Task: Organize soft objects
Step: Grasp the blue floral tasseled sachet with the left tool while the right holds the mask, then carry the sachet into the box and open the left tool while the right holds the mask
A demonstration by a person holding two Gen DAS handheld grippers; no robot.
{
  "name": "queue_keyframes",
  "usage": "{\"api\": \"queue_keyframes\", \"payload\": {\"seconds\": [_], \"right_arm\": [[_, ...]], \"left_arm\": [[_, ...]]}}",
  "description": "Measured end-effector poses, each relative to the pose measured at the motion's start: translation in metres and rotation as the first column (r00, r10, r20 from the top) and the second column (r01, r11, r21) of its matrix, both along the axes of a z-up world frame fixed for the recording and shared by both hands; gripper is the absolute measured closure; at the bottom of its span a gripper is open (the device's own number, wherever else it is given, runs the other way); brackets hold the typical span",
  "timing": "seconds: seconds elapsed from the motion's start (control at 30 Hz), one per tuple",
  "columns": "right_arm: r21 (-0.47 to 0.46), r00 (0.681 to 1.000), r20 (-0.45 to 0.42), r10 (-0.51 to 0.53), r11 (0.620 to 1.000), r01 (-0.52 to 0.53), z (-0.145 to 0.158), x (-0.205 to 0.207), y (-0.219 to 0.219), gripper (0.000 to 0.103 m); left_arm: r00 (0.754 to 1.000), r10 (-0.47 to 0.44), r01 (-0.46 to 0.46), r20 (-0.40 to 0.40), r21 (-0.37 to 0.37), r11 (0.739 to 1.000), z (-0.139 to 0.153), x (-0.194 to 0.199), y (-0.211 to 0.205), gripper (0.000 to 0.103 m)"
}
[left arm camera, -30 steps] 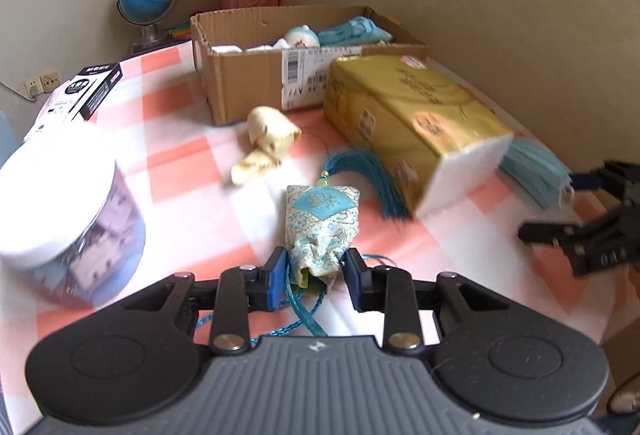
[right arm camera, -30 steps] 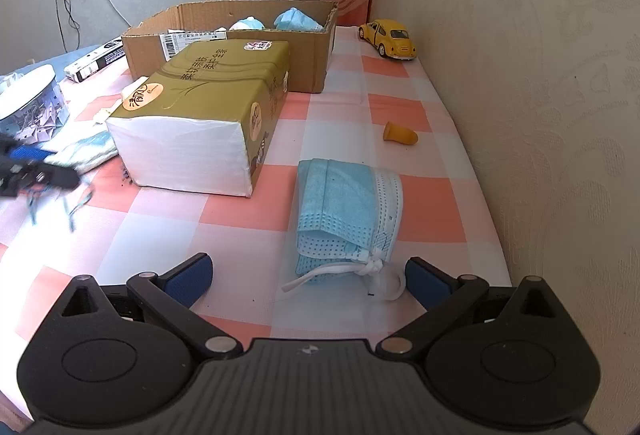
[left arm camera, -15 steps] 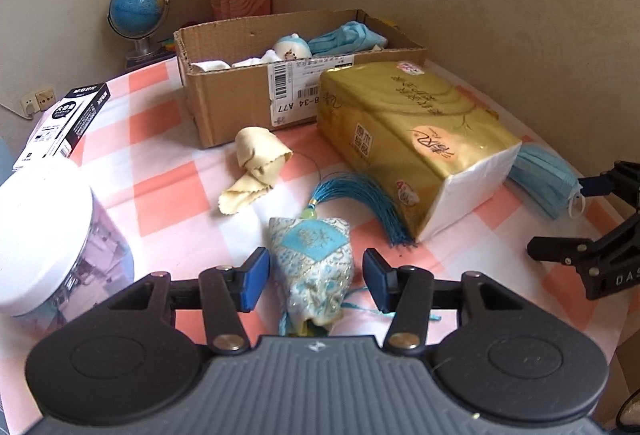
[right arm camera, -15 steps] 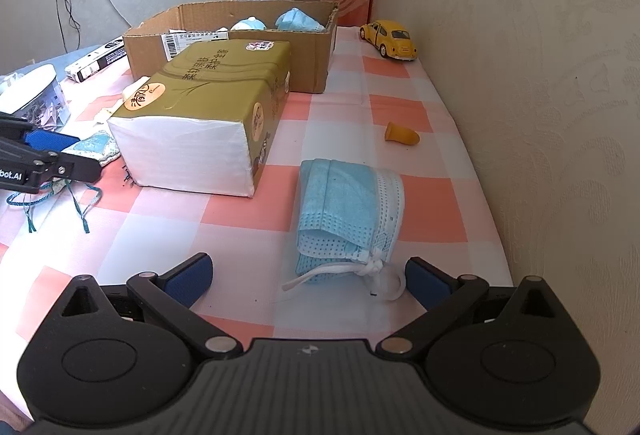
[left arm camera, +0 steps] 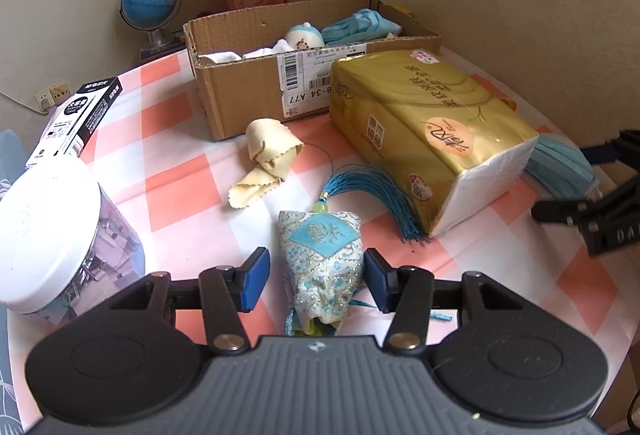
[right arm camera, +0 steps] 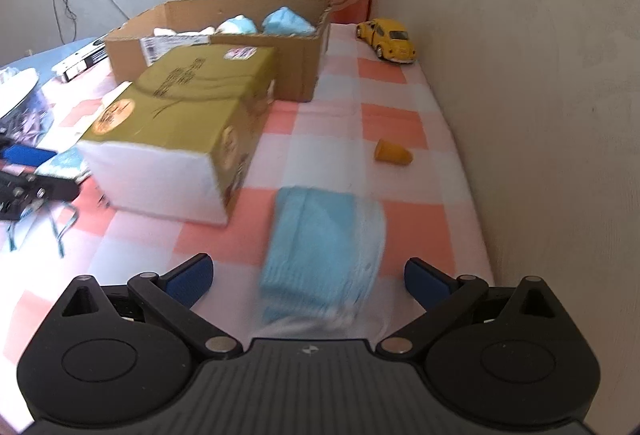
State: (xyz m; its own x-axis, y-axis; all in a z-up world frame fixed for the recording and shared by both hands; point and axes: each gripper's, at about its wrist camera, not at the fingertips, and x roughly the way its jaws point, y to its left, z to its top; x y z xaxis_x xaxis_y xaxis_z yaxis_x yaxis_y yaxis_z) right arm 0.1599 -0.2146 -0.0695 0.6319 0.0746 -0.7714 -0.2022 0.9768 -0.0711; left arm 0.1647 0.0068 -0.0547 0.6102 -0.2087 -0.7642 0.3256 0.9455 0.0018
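A blue-and-white patterned sachet with a teal tassel lies on the checked tablecloth between the pads of my left gripper. The jaws are opening and neither pad presses on it. A folded blue face mask, blurred, lies between the wide-open fingers of my right gripper, untouched. The open cardboard box at the back holds a small plush toy, blue masks and white cloth. A crumpled yellow cloth lies in front of the box.
A gold tissue pack lies between the two grippers. A white-lidded clear jar and a black-and-white carton stand left. A globe is behind. A yellow toy car and an orange cone sit by the right wall.
The left jaws, shut on the sachet a second ago, have spread and the sachet now lies free between them. The right view has blurred, with the mask slightly nearer its fingers.
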Motion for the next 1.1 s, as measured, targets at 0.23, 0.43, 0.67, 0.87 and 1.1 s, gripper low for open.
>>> {"api": "queue_keyframes", "payload": {"seconds": [0.23, 0.43, 0.67, 0.87, 1.1], "right_arm": [[-0.019, 1.000, -0.001, -0.007, 1.000, 0.007, 0.006, 0.019, -0.002, 0.014], [-0.022, 1.000, -0.027, -0.016, 1.000, 0.016, 0.007, 0.021, 0.000, 0.041], [-0.004, 1.000, -0.004, -0.024, 1.000, 0.024, 0.015, 0.010, -0.002, 0.053], [0.021, 1.000, 0.028, -0.012, 1.000, 0.012, 0.029, -0.006, -0.004, 0.056], [0.059, 0.998, 0.062, 0.013, 0.998, -0.017, 0.045, -0.029, -0.003, 0.056]], "left_arm": [[1.000, -0.017, 0.018, -0.026, 0.019, 1.000, 0.001, 0.006, -0.003, 0.051], [0.997, -0.060, 0.061, -0.040, 0.035, 0.998, 0.003, 0.005, -0.005, 0.062], [0.993, -0.105, 0.106, -0.058, 0.015, 0.994, 0.012, 0.005, 0.003, 0.068], [0.986, -0.162, 0.162, -0.032, 0.019, 0.987, 0.038, 0.001, 0.014, 0.070], [0.971, -0.239, 0.238, 0.025, 0.045, 0.970, 0.079, 0.001, 0.025, 0.070]]}}
